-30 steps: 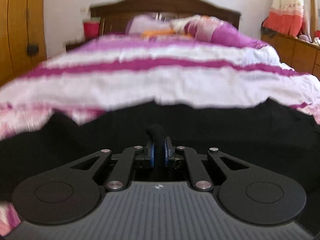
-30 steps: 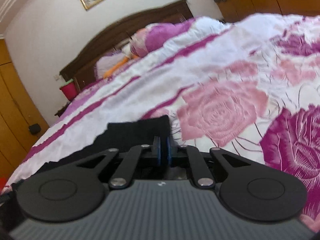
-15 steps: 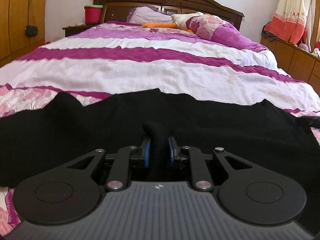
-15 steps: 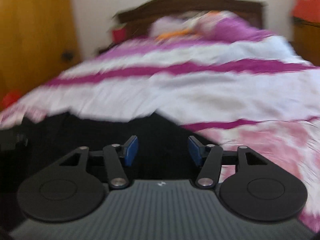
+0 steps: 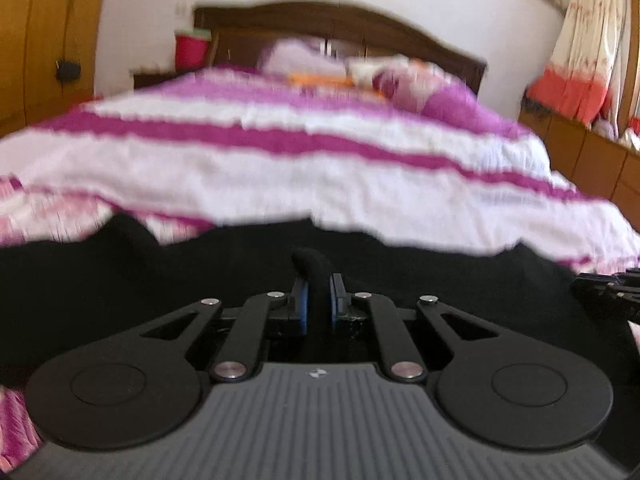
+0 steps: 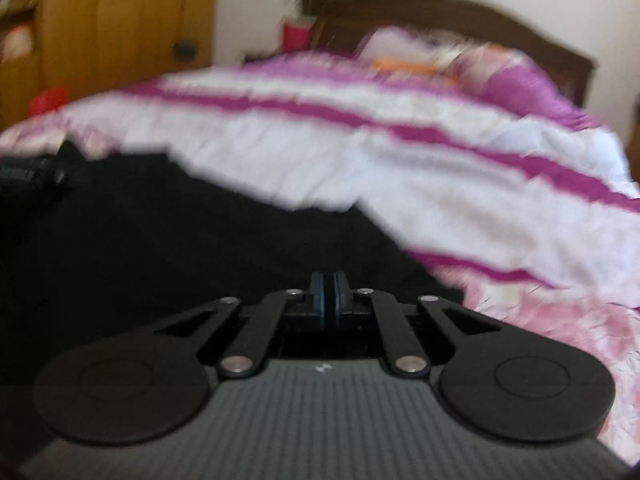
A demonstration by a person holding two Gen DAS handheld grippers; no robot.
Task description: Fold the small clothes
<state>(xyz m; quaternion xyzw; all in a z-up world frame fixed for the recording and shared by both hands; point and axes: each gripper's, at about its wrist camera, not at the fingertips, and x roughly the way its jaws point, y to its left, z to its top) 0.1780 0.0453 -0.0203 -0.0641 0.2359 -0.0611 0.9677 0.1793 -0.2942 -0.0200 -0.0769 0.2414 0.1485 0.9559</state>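
My left gripper (image 5: 316, 306) pinches a fold of the black cloth garment (image 5: 160, 280); my right gripper (image 6: 329, 300) is pressed together on its edge, the garment spread across the purple-and-white striped bed (image 5: 320, 168).

Motion blur smears the bedspread (image 6: 400, 152) and pillows (image 5: 384, 76); black garment (image 5: 120, 280) runs off-frame.

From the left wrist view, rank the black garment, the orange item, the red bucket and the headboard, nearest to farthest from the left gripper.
1. Black garment: pinched in the left gripper.
2. Orange item: centre, by the pillows.
3. Red bucket, far left, and headboard, across the back: too close to call.
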